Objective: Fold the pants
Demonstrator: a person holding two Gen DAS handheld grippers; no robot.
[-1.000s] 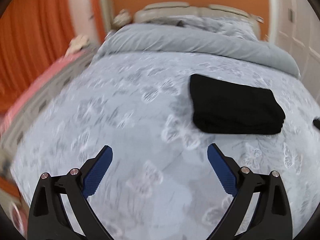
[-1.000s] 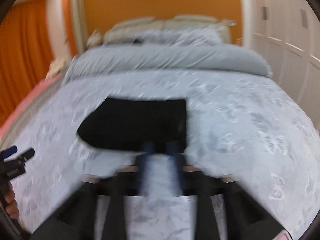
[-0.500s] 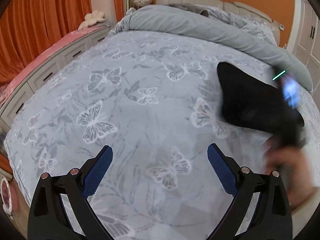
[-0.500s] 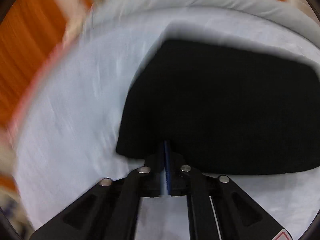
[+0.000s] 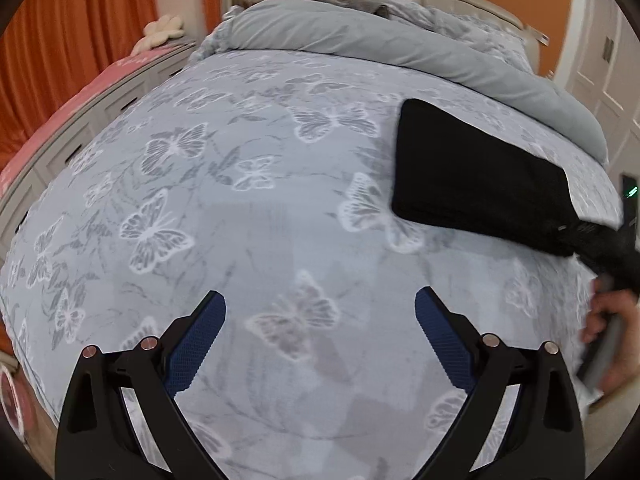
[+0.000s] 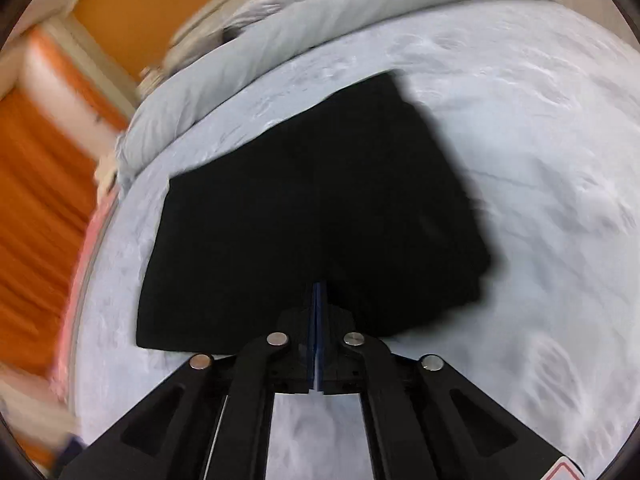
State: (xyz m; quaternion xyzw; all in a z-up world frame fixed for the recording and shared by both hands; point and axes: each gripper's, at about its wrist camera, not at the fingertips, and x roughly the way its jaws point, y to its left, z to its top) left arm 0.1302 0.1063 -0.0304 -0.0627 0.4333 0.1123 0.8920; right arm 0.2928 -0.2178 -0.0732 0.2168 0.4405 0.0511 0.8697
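Note:
The black pants (image 5: 472, 168) lie folded into a thick rectangle on the butterfly-print bedspread (image 5: 240, 200), right of centre. My right gripper (image 6: 318, 286) is shut, its blue pads pressed together, with the tips over the near edge of the pants (image 6: 312, 200); no cloth shows between the pads. In the left wrist view the right gripper's black body (image 5: 600, 244) meets the pants' near right corner, with the person's hand (image 5: 612, 320) behind it. My left gripper (image 5: 320, 308) hangs open over bare bedspread, well left of and nearer than the pants, holding nothing.
A rolled grey duvet (image 5: 400, 44) and pillows lie across the head of the bed. A pink-topped drawer unit (image 5: 60, 120) and orange curtains (image 5: 60, 20) run along the left side. White wardrobe doors (image 5: 616, 60) stand on the right.
The right gripper has swung in close over the pants and rolled, and its hand has entered the left wrist view. The left gripper has sunk slightly and stays open.

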